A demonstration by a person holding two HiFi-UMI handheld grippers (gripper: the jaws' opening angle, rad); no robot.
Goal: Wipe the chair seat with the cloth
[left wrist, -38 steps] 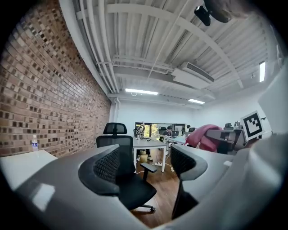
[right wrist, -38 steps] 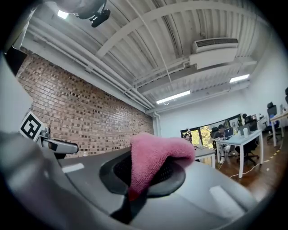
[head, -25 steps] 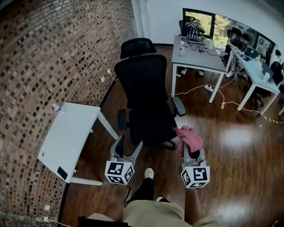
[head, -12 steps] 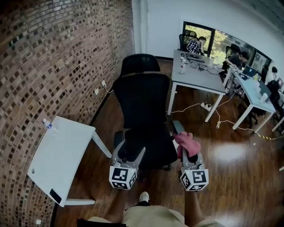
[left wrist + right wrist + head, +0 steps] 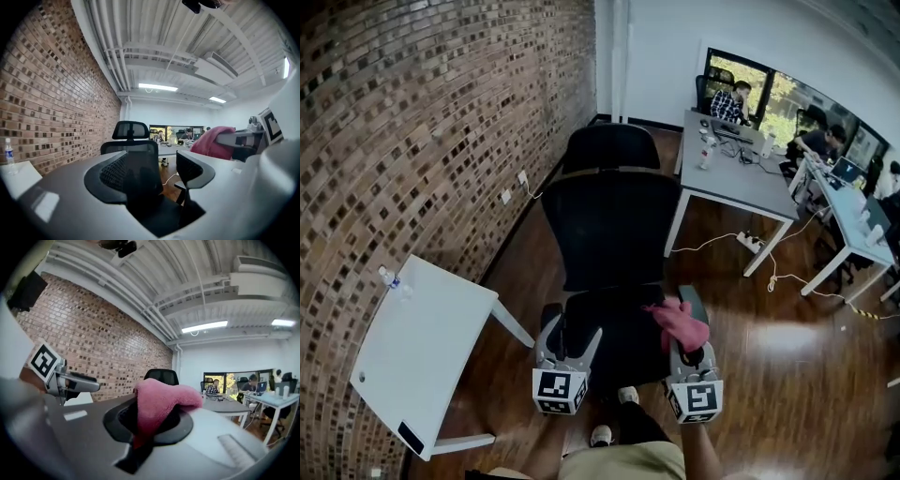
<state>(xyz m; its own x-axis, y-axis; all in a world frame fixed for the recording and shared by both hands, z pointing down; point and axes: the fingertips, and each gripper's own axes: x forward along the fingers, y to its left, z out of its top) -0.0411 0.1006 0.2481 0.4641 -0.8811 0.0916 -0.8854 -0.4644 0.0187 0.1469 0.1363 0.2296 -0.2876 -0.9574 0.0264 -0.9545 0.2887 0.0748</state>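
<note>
A black office chair stands in front of me, its seat (image 5: 614, 328) just below both grippers and its backrest (image 5: 614, 225) and headrest (image 5: 614, 145) beyond. My right gripper (image 5: 682, 339) is shut on a pink cloth (image 5: 678, 322), which hangs over the seat's right side beside the armrest. In the right gripper view the cloth (image 5: 159, 401) bulges up between the jaws and hides their tips. My left gripper (image 5: 572, 332) is open and holds nothing, above the seat's front left. Through its jaws the left gripper view shows the chair's backrest (image 5: 136, 161) and the cloth (image 5: 213, 143) at the right.
A white table (image 5: 422, 347) with a water bottle (image 5: 387, 277) stands at the left by the brick wall. A grey desk (image 5: 736, 164) stands behind the chair at the right, with cables (image 5: 787, 281) on the wood floor. People sit at desks farther back.
I have come closer to the chair. Both grippers moved forward over the seat's front, and the cloth shifted left from beside the armrest to over the seat's right side.
</note>
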